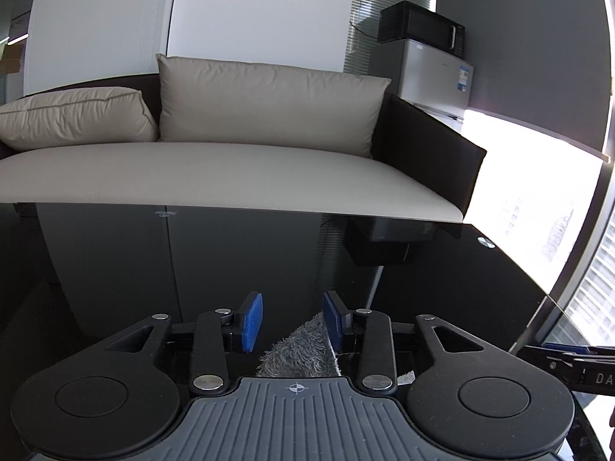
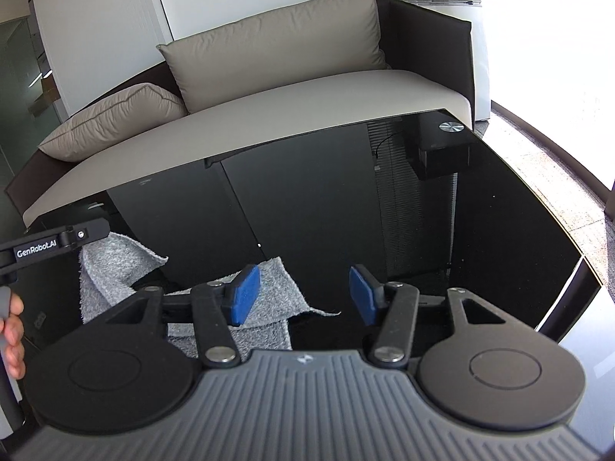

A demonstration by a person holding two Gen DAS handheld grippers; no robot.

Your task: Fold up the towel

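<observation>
A grey fluffy towel lies crumpled on the black glass table, spreading left and under my right gripper. My right gripper stands open just above it, its left blue pad over the cloth and the right pad over bare glass. In the left wrist view a raised corner of the towel sits between the open fingers of my left gripper, close to the right blue pad. The left gripper's arm shows at the left edge, over the towel's far left part.
A beige sofa with two cushions runs along the table's far edge. A small fridge with a black microwave on top stands at the back right. A bright window lies to the right. A hand grips the left handle.
</observation>
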